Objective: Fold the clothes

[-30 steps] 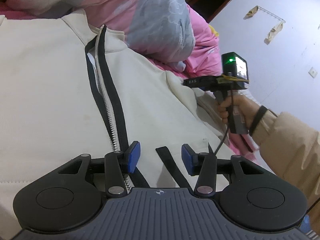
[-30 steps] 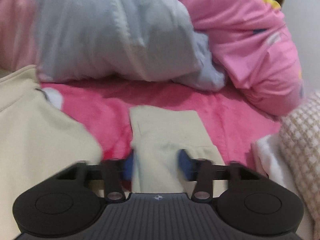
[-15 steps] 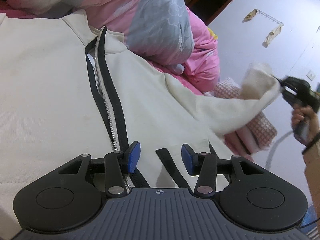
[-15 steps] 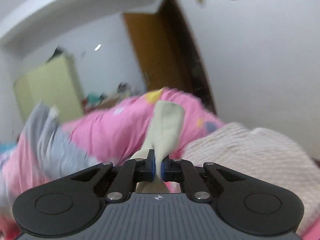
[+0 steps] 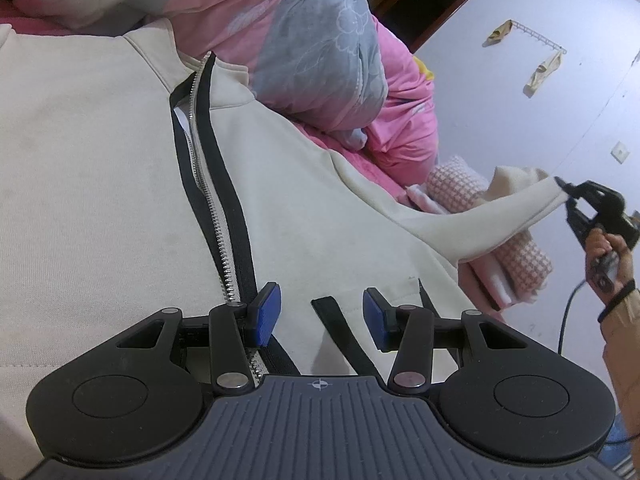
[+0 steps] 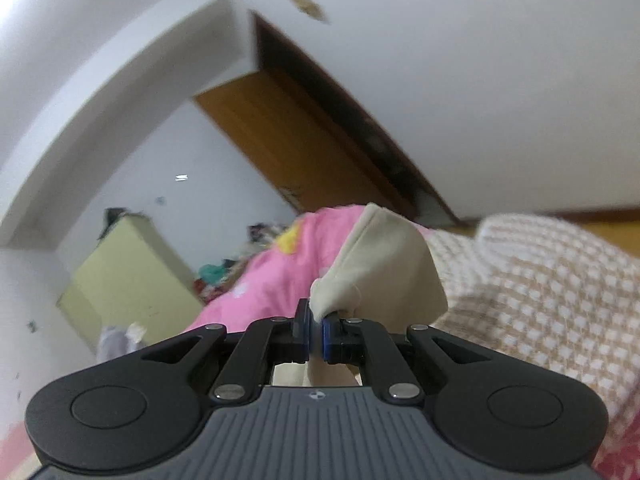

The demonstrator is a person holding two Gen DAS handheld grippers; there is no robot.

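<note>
Since earlier frame: sleeve cuff (image 6: 384, 268) raised off pink bedding, drawn out taut to right, clenched in right gripper (image 6: 316, 330). Left gripper (image 5: 320, 318) unmoved, jaws apart, nothing grasped, over cream jacket (image 5: 100, 184) lying flat, zipper up. Folding barely begun; no fold laid yet.

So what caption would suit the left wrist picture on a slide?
Cream zip jacket spread on the bed; right gripper lifts its sleeve sideways.
</note>
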